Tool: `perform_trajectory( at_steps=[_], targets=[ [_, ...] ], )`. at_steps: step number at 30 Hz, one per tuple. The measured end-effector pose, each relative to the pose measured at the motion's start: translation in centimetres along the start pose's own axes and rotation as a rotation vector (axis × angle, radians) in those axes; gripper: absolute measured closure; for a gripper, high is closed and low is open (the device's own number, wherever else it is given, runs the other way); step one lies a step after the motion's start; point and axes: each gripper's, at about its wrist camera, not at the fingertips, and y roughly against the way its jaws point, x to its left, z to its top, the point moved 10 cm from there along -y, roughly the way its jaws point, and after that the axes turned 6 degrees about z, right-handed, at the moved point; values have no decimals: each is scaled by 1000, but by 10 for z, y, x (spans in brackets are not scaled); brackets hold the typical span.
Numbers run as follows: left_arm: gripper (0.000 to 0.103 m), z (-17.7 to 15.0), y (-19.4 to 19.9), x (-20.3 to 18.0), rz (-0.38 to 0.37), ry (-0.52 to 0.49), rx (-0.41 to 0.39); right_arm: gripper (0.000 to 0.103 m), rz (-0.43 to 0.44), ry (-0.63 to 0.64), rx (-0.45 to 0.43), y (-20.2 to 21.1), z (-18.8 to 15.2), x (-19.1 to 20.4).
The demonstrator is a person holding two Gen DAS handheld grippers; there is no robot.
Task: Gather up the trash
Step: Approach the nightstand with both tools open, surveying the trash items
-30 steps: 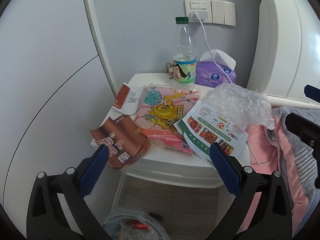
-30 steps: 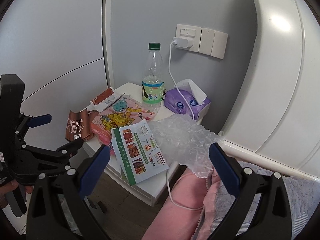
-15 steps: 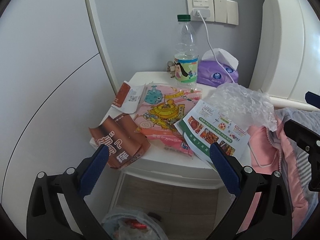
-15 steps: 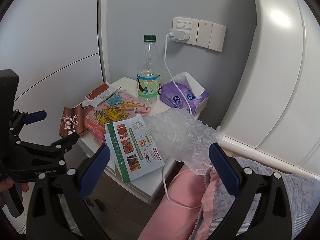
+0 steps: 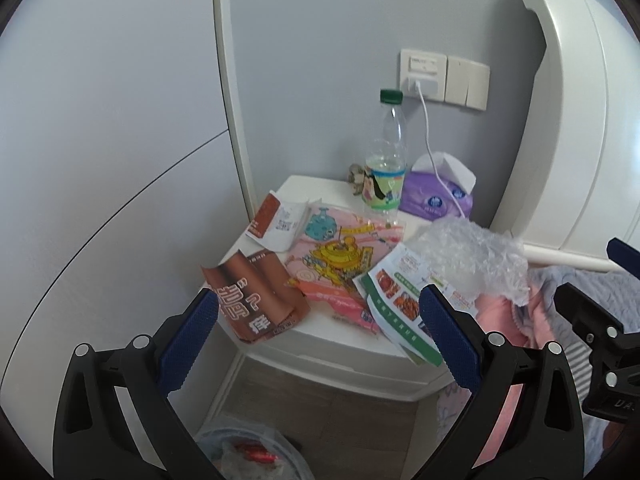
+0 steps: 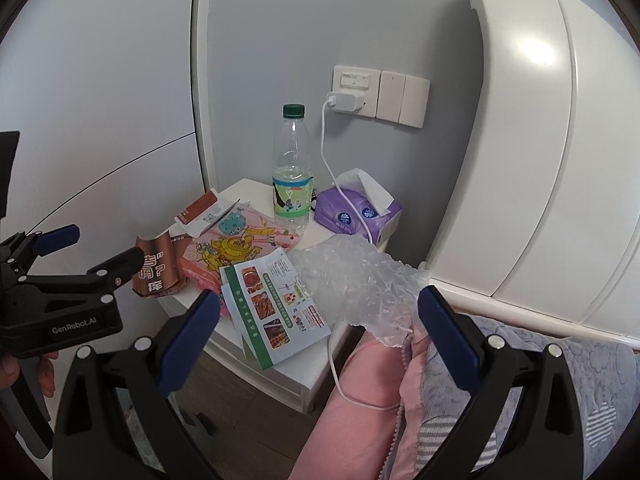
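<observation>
Both tongs hang wide and empty short of the white nightstand [image 5: 344, 344]: left gripper [image 5: 316, 332] lined up on the near edge, right gripper [image 6: 318, 328] off to its side over the bedding. Dead ahead of the left one sits the brown wrapper [image 5: 256, 296], jutting past the corner. Just beyond it lie the pink cartoon packet [image 5: 340, 264] and the small torn sachet [image 5: 276, 220]. Ahead of the right gripper, the green flyer [image 6: 276, 300] overhangs the edge, with crumpled bubble wrap [image 6: 360, 276] partly on top and spilling onto the pink blanket [image 6: 360, 392].

Risks, as I read it: a careless nudge could tip that wrapper or flyer off to the floor. Dragging the bubble wrap may snag the white charger cable [image 6: 340, 360] running beneath it. Reaching deep could topple the plastic bottle [image 6: 292, 184] beside the purple tissue pack [image 6: 352, 212]. Below the left gripper, a trash bin [image 5: 248, 456] waits.
</observation>
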Motion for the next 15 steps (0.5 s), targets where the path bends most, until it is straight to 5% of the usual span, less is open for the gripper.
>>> perform_trajectory(
  at_steps=[6, 15],
  targets=[
    [6, 20, 14, 22, -1, 20, -34, 6, -41, -6, 25, 11, 17, 7],
    [5, 39, 55, 11, 5, -20, -96, 6, 1, 66, -77, 46, 41, 15]
  ],
)
